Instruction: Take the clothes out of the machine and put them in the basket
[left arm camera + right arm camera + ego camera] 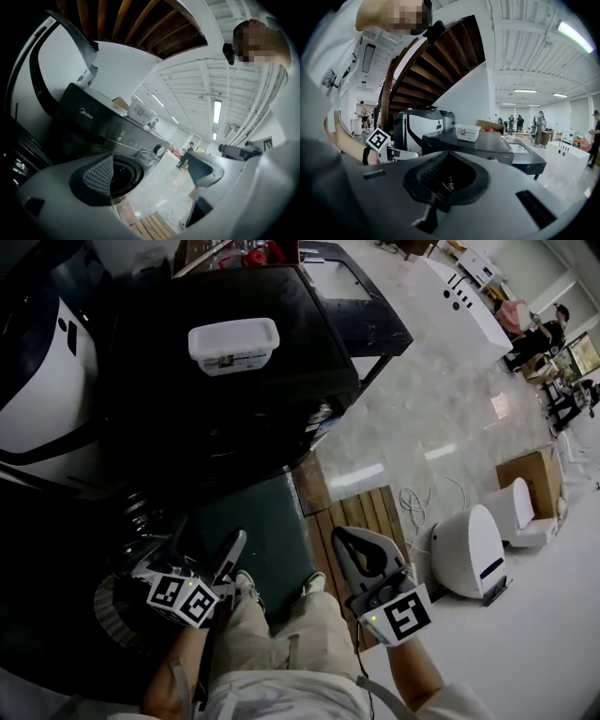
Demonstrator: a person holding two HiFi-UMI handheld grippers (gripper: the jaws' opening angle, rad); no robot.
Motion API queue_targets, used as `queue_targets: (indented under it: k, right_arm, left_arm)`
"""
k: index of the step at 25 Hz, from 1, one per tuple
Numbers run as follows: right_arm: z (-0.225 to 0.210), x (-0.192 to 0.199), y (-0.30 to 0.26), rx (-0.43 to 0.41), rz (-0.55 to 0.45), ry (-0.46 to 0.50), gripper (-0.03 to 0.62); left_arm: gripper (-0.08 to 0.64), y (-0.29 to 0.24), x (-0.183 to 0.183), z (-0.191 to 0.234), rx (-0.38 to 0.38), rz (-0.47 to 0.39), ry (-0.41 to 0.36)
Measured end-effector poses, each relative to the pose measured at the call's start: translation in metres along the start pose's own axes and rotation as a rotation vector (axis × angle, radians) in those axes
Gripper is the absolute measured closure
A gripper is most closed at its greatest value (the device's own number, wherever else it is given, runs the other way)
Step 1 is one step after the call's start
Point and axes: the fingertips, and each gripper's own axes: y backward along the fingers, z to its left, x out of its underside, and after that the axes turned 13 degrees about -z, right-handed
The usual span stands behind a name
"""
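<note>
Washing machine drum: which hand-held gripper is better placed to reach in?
Left, probably: left hand-held gripper is open, facing the drum opening; right hand-held gripper is shut, aimed higher.

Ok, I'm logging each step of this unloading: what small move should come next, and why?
Probably move the left gripper forward to the drum opening of the washing machine. Its jaws stand apart with nothing between them, and the dark opening lies just ahead of them. The right gripper is shut and empty, so neither gripper holds clothes.
</note>
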Motion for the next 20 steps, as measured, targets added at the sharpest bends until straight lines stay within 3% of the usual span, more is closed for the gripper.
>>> queue_targets:
  k: [4, 10, 16, 20]
  right_arm:
    - [0.0, 0.064, -0.052, -0.136, -0.022, 0.029, 0.578]
    - [-0.003, 0.158, -0.08, -0.261, -0.001, 0.007, 0.578]
    - [-0.01, 0.233, -0.12, -0.288, -0.097, 0.015, 0.578]
    - [-0.007, 0.28, -0.147, -0.329, -0.135, 0.034, 0.578]
  left_arm:
    - [0.078, -0.042, 0.046, 0.035, 0.007, -0.053, -0.013]
    - [0.078, -0.066, 0.107, 0.087, -0.049, -0.132, -0.02]
    - [0.078, -0.082, 0.164, 0.138, -0.021, -0.135, -0.075]
    - [0.079, -0.089, 0.195, 0.18, -0.043, -0.155, -0.095]
